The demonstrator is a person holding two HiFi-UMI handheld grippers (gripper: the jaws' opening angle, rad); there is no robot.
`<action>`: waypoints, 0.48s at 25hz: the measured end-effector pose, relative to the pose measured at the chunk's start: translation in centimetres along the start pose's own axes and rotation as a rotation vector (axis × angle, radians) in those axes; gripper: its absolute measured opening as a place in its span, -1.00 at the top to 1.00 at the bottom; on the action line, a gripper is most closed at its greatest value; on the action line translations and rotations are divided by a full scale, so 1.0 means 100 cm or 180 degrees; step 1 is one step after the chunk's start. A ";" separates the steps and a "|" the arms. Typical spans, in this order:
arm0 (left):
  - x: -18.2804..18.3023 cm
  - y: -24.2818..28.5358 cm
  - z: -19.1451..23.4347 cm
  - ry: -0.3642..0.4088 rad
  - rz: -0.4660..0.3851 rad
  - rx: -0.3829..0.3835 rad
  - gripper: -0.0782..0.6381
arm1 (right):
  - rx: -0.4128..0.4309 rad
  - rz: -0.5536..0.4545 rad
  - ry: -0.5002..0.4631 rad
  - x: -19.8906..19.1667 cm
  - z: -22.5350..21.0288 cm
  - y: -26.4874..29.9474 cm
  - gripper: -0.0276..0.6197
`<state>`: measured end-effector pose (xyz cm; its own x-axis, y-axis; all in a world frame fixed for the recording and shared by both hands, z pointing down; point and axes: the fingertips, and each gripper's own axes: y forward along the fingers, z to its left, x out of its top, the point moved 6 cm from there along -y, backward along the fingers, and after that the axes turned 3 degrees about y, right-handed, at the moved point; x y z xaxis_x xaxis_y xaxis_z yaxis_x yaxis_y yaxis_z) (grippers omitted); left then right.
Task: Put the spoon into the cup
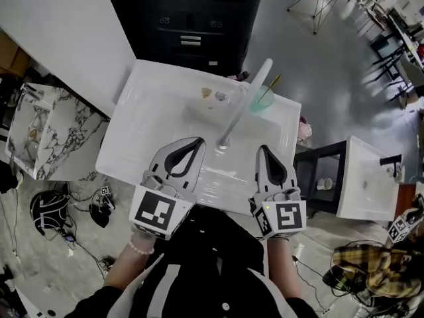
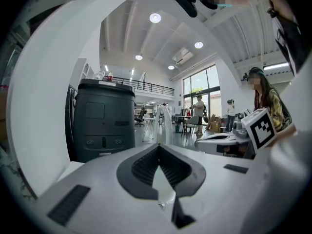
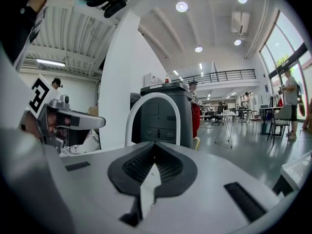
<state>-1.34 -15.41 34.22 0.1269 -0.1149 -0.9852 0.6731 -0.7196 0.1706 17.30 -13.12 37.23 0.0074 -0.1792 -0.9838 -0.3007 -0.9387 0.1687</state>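
my left gripper (image 1: 197,142) and right gripper (image 1: 264,150) hang side by side over the near part of the white table (image 1: 149,111), both pointing away from me. each pair of jaws is pressed together tip to tip, with nothing between them

the green cup (image 1: 263,100) stands toward the far right of the table, well apart from both grippers. the spoon (image 1: 273,81) stands in it, its thin handle leaning out over the rim

a white arch (image 1: 242,108) rises from the table ahead of my grippers, its far end close by the cup. two small bits (image 1: 207,93) lie left of the cup; i cannot tell what they are. a dark cabinet (image 1: 192,18) stands beyond the table
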 end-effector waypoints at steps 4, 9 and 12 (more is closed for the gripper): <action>-0.003 0.002 -0.002 -0.0032 -0.0007 -0.0013 0.79 | 0.0007 0.0041 -0.0022 -0.002 0.000 0.000 0.91; -0.003 0.004 0.001 -0.0048 -0.0021 -0.0009 0.79 | 0.0018 0.0066 -0.0023 -0.003 0.001 0.003 0.91; -0.005 0.002 0.003 -0.0059 -0.0013 -0.0010 0.79 | 0.0024 0.0065 -0.0013 -0.003 0.003 0.003 0.91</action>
<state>-1.50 -15.65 34.69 0.1106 -0.1247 -0.9860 0.6759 -0.7179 0.1667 16.89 -13.25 37.56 -0.0028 -0.1972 -0.9804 -0.3079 -0.9326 0.1885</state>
